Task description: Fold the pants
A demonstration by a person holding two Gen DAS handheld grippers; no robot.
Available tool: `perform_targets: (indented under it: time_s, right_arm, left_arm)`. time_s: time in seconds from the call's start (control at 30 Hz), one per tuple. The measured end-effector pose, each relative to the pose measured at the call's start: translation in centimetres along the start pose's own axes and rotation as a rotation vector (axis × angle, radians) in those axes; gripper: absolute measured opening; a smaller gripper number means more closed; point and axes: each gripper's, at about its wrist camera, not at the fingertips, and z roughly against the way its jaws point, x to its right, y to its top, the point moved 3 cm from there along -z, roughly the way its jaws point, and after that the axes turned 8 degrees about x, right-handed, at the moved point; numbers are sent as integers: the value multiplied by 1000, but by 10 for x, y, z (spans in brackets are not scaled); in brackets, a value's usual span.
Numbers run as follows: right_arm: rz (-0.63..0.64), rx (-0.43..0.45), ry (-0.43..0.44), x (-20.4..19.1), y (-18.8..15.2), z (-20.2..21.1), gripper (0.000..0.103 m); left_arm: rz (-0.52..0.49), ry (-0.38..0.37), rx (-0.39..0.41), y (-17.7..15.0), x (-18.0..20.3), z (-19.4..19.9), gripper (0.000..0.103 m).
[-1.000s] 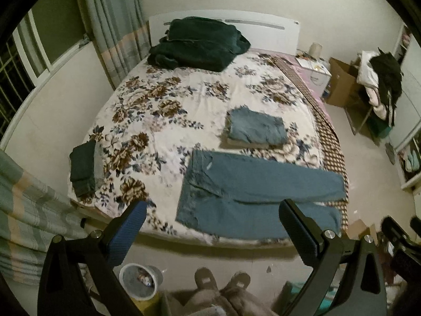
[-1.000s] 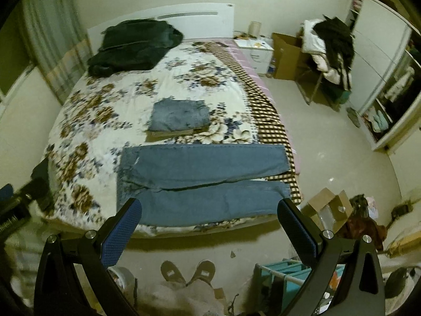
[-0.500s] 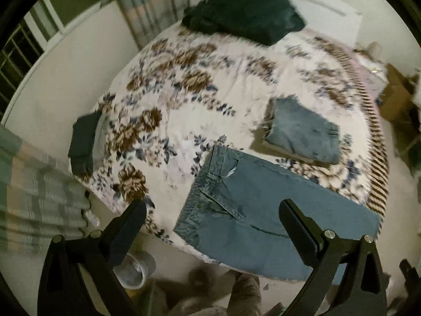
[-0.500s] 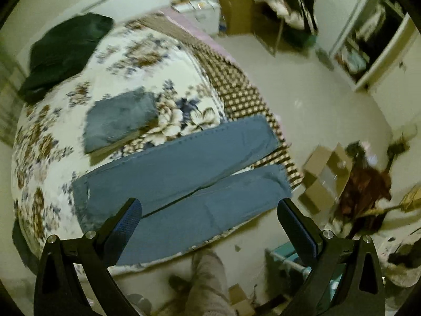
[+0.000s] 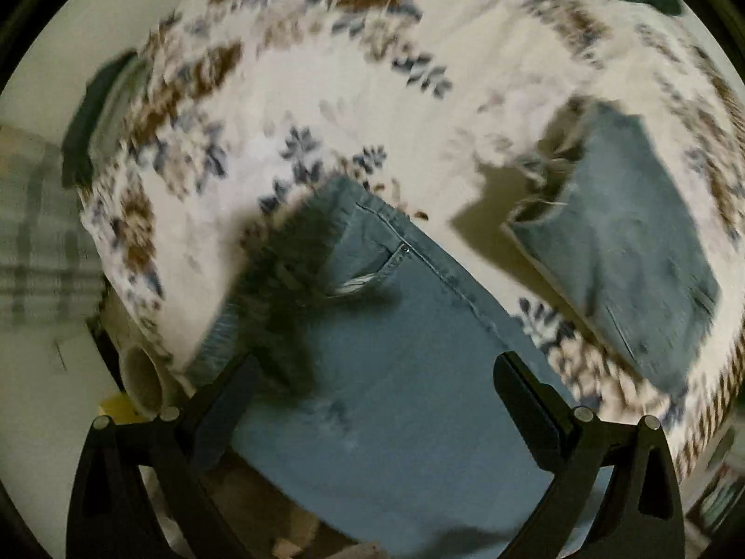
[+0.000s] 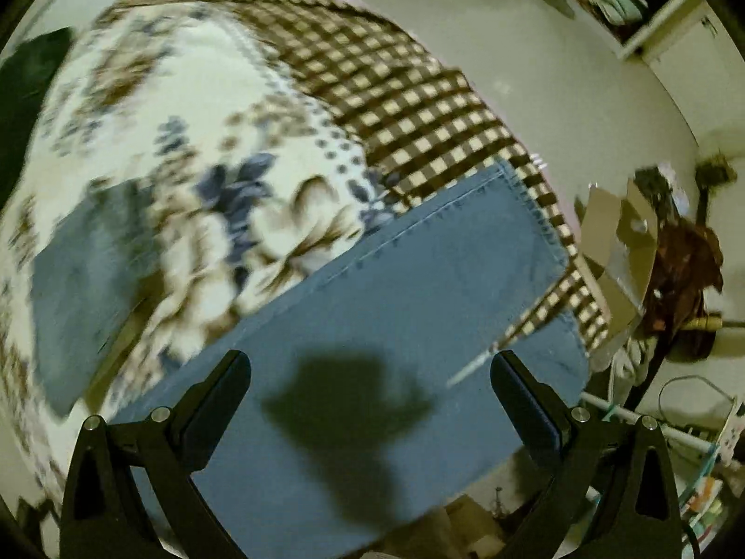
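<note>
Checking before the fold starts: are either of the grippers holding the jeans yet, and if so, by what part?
Nothing is held. The left gripper and right gripper are open above the spread jeans, not gripping them.

left gripper (image 5: 372, 384): black frame, silver screws, dark blue-ish pads
right gripper (image 6: 371, 382): same black build, silver screws

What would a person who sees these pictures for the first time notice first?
First, the blue jeans spread flat near the front edge of the bed, filling the lower middle of both views. Around them lies the floral bedspread, with a second, folded pair of jeans further back. Both open tools, the left tool above the waist end and the right tool above the leg ends, cast dark shadows on the denim.
</note>
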Motion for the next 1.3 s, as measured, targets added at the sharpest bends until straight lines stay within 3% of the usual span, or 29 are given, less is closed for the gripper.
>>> perform_targets:
  time_s: [0.27,0.5,0.53,0.57,0.6,0.67,0.73,0.8,0.83,0.87,0.9,1.13,1.3]
  right_arm:
    - [-124,-92,-127,33,34,-121,103]
    - [-218,-150,-134,53,44,-174,103]
    - [-223,-152,-128,53,45,-178,103]
    - [-223,-151,-126,53,46,-181,103]
    - [-223,-149,-125,52,46,-182,103]
    - [-230,-146,-109,48,47,-182,96]
    - [-231,-135,-97,48,49,-182,86]
    - [-212,-121,-94,46,49,-179,64]
    - [-203,-115,-90,47,51,-175,45]
    - [-190,-107,-92,48,52,-170,20]
    - [-174,-93,-112,48,51,-164,13]
    - [-150,36,-43,58,39,-91,5]
    - [-177,139,65,93,11,-15,5]
  left_arm:
    - [112,48,-100,37,37,-108,103]
    - [201,136,-107,52,22,-145,103]
    - [209,142,-99,54,18,-147,97]
    - [213,137,-92,57,16,-149,80]
    - [220,115,-87,59,15,-153,72]
    - [222,47,-63,65,14,-154,42]
    - [203,19,-29,70,14,-149,26]
    - [206,2,-1,74,13,-142,18]
    - [212,-14,7,75,10,-139,16]
    - [218,-40,17,75,7,-134,15]
    - [218,-58,24,76,4,-130,14]
    - [256,-273,101,70,-44,-72,11]
    - [286,-418,137,38,-87,-31,10]
